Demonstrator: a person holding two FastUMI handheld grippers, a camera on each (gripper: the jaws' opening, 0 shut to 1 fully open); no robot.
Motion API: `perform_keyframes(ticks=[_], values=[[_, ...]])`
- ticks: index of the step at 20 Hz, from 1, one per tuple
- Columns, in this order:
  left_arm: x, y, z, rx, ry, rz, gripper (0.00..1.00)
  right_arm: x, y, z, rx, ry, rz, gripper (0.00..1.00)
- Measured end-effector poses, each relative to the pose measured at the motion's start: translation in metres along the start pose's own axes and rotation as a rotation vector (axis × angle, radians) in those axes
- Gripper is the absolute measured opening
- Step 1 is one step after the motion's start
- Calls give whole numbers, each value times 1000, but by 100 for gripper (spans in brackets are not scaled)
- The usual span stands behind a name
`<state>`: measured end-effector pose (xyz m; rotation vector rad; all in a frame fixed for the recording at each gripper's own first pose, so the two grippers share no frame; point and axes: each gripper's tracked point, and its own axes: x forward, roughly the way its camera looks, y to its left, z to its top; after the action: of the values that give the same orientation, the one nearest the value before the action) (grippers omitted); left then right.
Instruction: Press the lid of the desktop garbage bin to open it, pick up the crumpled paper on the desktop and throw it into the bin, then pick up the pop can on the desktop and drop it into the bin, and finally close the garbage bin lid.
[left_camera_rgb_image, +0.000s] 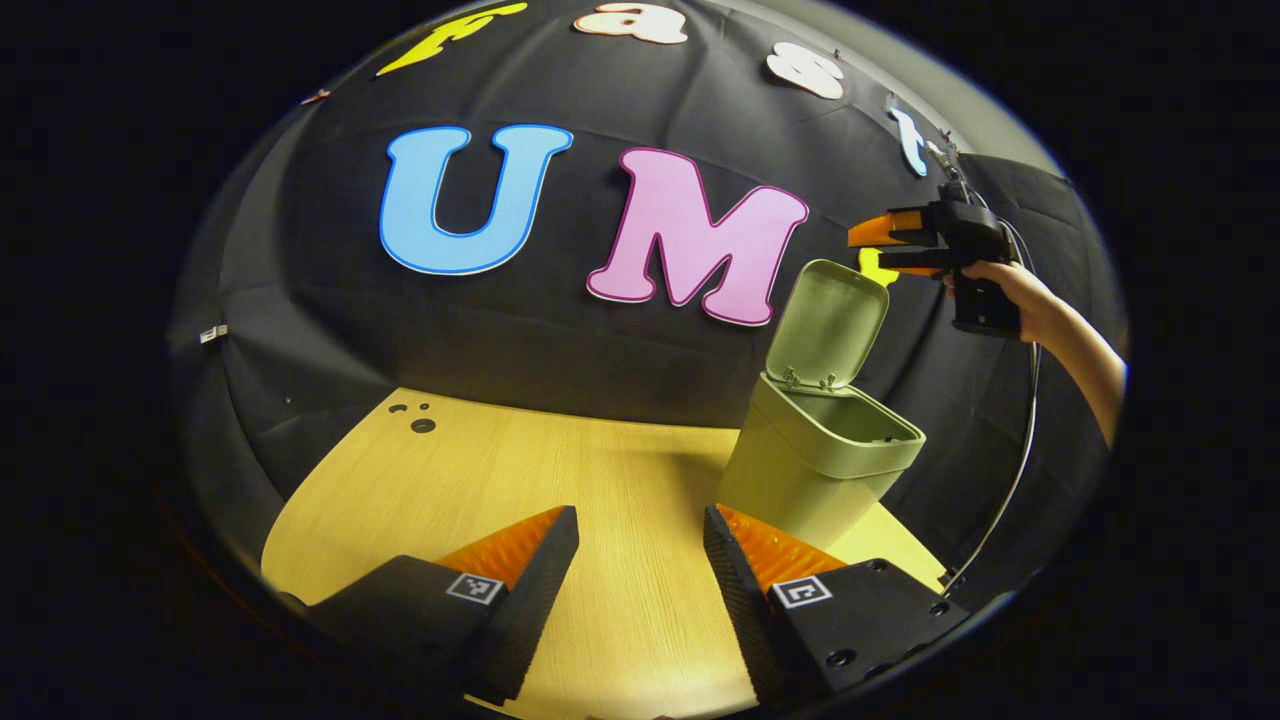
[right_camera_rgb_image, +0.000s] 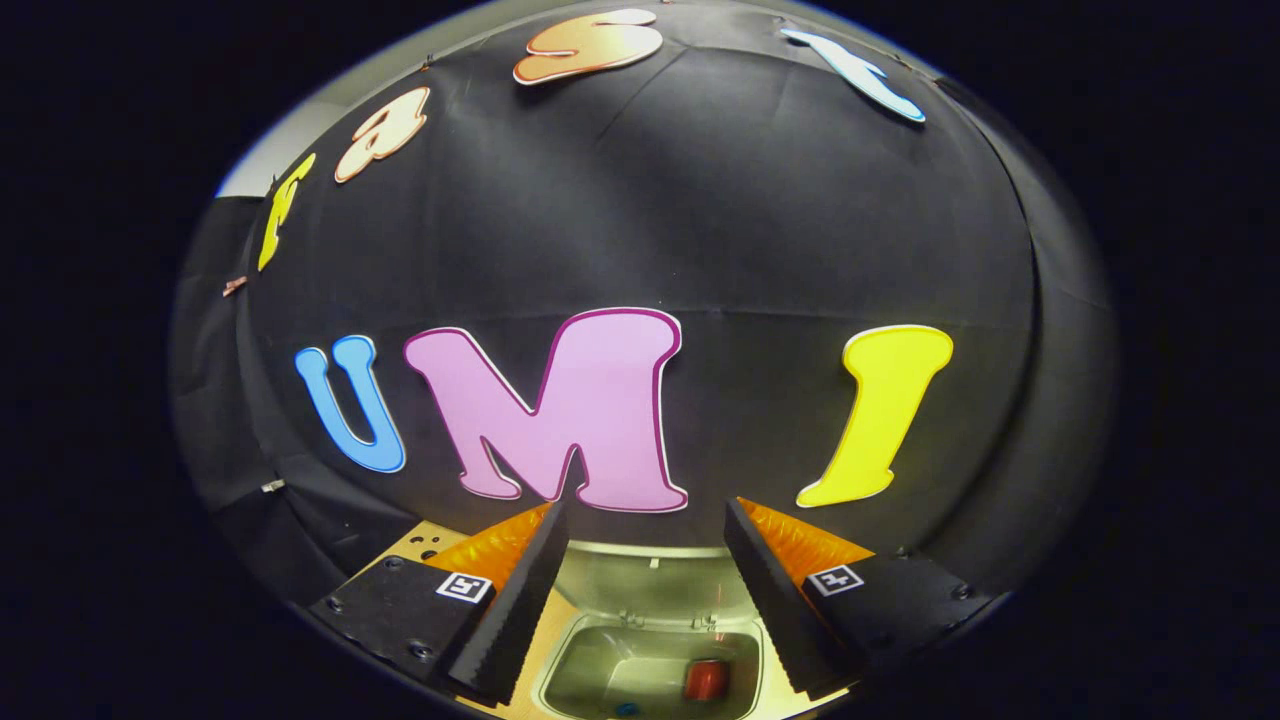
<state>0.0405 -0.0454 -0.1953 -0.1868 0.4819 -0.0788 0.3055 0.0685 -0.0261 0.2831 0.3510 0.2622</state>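
Observation:
The green bin (left_camera_rgb_image: 815, 470) stands on the wooden table (left_camera_rgb_image: 560, 470) at the right, its lid (left_camera_rgb_image: 826, 325) raised upright. My left gripper (left_camera_rgb_image: 641, 512) hovers low over the table, left of the bin, open and holding nothing. A hand (left_camera_rgb_image: 1020, 295) holds my right gripper (left_camera_rgb_image: 885, 247) above and right of the lid. In the right gripper view, that gripper (right_camera_rgb_image: 645, 508) is open and empty, looking down into the bin's mouth (right_camera_rgb_image: 600, 675). A red can (right_camera_rgb_image: 706, 680) lies at the bottom inside. I cannot make out the paper.
A cable (left_camera_rgb_image: 1012, 480) hangs from the right gripper down past the bin's right side. Small dark holes (left_camera_rgb_image: 420, 422) mark the table's far left corner. The black cloth wall stands close behind the bin.

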Motion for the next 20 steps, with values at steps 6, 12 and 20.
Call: perform_keyframes(ticks=[6,12,20], values=[[-5,9,0,-18,-2,24,83,22,-2,-16,-7,60,-25,98],[-3,11,-3,-27,5,28,83,1,4,-31,-23,87,-12,98],[3,4,-8,-8,22,3,83,-45,14,-65,-29,110,8,98]])
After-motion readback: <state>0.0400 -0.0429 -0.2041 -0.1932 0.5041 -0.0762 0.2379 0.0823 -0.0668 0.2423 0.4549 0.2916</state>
